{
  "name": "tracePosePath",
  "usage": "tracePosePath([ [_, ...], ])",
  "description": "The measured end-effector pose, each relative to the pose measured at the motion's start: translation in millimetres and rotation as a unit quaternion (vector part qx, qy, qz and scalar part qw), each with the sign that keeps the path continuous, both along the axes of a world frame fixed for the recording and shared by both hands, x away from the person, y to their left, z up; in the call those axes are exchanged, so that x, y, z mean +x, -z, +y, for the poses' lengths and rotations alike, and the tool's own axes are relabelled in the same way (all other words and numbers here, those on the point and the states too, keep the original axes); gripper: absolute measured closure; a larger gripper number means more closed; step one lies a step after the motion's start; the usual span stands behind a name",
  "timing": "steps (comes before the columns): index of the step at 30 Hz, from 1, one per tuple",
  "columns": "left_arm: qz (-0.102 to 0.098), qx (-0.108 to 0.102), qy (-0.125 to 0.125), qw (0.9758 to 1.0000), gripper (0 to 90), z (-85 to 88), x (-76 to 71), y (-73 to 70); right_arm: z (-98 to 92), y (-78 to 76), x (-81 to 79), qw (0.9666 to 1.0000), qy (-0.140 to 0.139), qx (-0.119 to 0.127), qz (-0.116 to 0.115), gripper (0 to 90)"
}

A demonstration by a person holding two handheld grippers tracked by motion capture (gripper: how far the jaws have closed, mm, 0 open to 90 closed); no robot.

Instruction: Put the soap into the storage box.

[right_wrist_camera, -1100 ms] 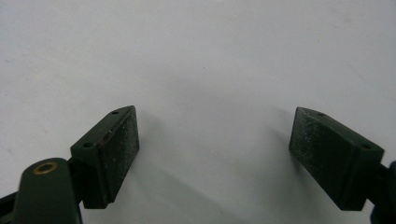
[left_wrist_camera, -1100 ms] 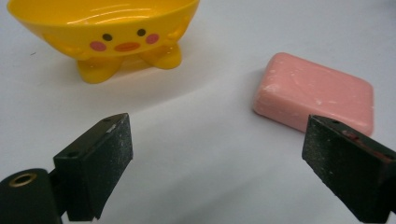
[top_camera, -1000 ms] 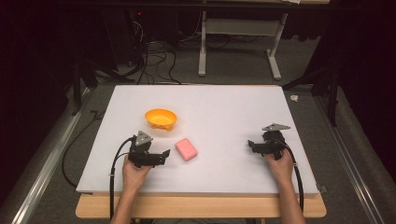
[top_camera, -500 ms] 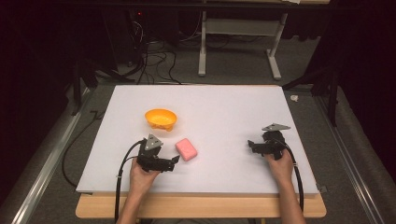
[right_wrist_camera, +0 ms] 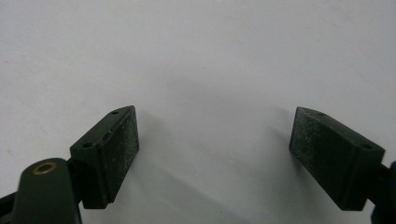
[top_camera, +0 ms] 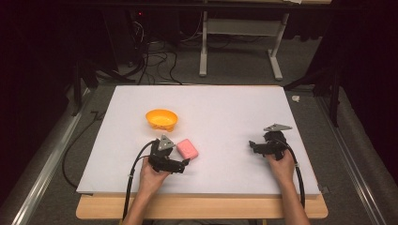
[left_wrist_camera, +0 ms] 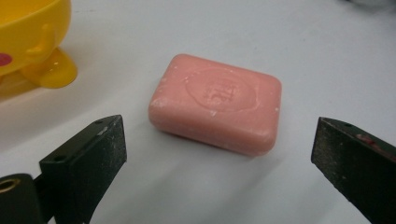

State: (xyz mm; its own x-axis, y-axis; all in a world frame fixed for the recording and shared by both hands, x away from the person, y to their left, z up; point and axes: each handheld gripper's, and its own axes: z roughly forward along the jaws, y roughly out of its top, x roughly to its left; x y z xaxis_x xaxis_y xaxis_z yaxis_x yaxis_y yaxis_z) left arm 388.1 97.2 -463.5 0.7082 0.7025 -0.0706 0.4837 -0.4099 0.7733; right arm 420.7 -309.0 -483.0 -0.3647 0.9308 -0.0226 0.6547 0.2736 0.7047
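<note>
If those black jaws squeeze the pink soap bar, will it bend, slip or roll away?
The pink soap bar looks solid and blocky, so it probably stays stiff. It lies flat on the white table, so rolling seems unlikely. Its rounded, smooth edges might let it slip between the open left gripper jaws.

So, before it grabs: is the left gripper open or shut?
Open: the left gripper has its jaws spread wider than the pink soap, not touching it.

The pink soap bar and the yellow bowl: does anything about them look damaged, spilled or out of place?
Nothing stands out. The pink soap bar lies flat on the white board, whole, with only pale scuffs on its stamped top. The yellow bowl stands upright beside it, apart. The left tongs are open just short of the soap.
</note>
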Motion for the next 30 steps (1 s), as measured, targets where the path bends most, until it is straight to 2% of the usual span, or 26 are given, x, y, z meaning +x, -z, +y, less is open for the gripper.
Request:
tracePosePath([
  [3,-0.004,-0.003,-0.002,1.0000,4.0,-2.4,2.0,0.3,0.2,0.1,0.0,1.0000,0.002,0.001,0.000,16.2],
  [8,-0.003,0.017,0.014,0.9998,3.6,-11.3,8.0,3.5,0.2,0.0,-0.2,1.0000,0.001,-0.001,0.000,16.3],
  [11,-0.011,0.026,0.020,0.9994,3.5,-17.1,11.2,2.4,0.3,0.0,-0.4,1.0000,0.002,-0.001,-0.001,16.3],
  [13,-0.018,0.023,0.019,0.9994,3.5,-18.7,12.6,1.2,0.4,0.2,-0.4,1.0000,0.002,-0.001,-0.002,16.2],
  [16,-0.019,0.028,0.019,0.9993,3.4,-20.5,16.4,0.8,0.4,0.2,-0.5,1.0000,0.002,-0.001,-0.003,16.2],
  [18,-0.009,0.026,0.028,0.9992,3.4,-21.4,21.2,2.2,0.4,0.2,-0.5,1.0000,0.002,-0.001,-0.002,16.2],
  [23,-0.011,0.028,0.034,0.9990,3.6,-24.9,24.4,4.2,0.4,0.2,-0.5,1.0000,0.002,-0.001,-0.003,16.2],
  [30,0.002,0.033,0.031,0.9990,4.6,-28.9,31.3,12.1,0.7,0.1,-0.7,1.0000,0.002,-0.002,-0.003,16.2],
])
